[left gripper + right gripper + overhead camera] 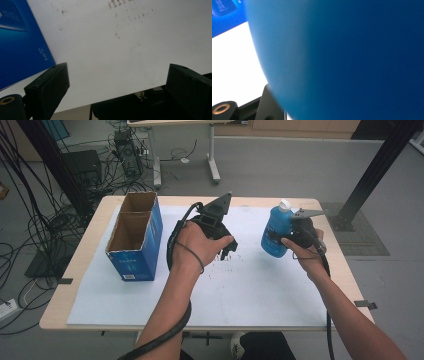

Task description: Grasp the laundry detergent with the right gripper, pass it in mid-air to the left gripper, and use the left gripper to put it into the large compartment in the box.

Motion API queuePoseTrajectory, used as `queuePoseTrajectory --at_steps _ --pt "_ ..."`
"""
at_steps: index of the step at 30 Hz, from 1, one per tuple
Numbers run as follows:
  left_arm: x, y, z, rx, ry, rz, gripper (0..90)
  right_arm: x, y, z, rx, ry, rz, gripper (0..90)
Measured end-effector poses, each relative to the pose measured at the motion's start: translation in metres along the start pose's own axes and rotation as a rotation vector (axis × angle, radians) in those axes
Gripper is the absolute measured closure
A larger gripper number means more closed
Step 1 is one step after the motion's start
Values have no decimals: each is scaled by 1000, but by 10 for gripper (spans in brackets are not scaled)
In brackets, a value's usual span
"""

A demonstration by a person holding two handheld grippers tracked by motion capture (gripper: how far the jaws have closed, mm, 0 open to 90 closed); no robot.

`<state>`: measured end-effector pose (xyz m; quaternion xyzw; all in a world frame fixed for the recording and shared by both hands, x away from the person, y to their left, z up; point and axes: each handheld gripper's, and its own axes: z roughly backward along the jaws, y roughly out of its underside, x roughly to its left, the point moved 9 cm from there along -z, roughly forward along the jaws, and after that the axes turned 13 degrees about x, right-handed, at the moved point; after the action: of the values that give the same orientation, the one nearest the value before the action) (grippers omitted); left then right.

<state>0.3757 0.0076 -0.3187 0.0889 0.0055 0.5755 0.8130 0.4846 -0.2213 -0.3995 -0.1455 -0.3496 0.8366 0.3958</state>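
High view: wooden table w/ white sheet [260,295]; blue open-top cardboard box [136,237] at left. R gripper [286,240] clamps blue plastic bottle w/ white cap [276,231], held above sheet's right side. L gripper [229,251] mid-sheet, jaws apart, empty.

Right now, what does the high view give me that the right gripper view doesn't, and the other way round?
High view alone: the whole blue bottle with its white cap, lifted off the table in the right gripper; the left gripper near the table's middle; both open compartments of the blue box. Right gripper view alone: the bottle's blurred blue wall pressed close to the lens, with a black jaw at the lower left. Both share the bottle, a bit of the blue box and the white sheet.
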Motion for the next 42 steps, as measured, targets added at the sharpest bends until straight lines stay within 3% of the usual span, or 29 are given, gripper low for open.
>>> queuePoseTrajectory --at_steps 7,12,20,25,26,33,37,38,42 --pt "3 2 9 -2 -3 -32 56 14 -17 7 -1 -33 29 442" --pt "6 2 20 -6 -24 -86 56 24 -28 10 0 -60 50 441" --pt "7 1 32 -23 -20 -147 54 39 -40 10 22 -97 78 441" --pt "10 0 39 -26 -26 -197 55 57 -49 8 40 -143 104 440" --pt "14 0 43 -42 -43 -224 56 60 -50 8 44 -150 112 440" --pt "23 0 50 -60 -64 -278 58 82 -55 2 52 -214 133 440" --pt "29 0 54 -68 -85 -320 56 95 -58 -3 67 -248 164 440" --pt "31 0 56 -66 -89 -349 56 102 -59 -5 70 -267 176 440" --pt "37 0 60 -70 -114 -381 53 115 -61 -8 73 -308 201 440"
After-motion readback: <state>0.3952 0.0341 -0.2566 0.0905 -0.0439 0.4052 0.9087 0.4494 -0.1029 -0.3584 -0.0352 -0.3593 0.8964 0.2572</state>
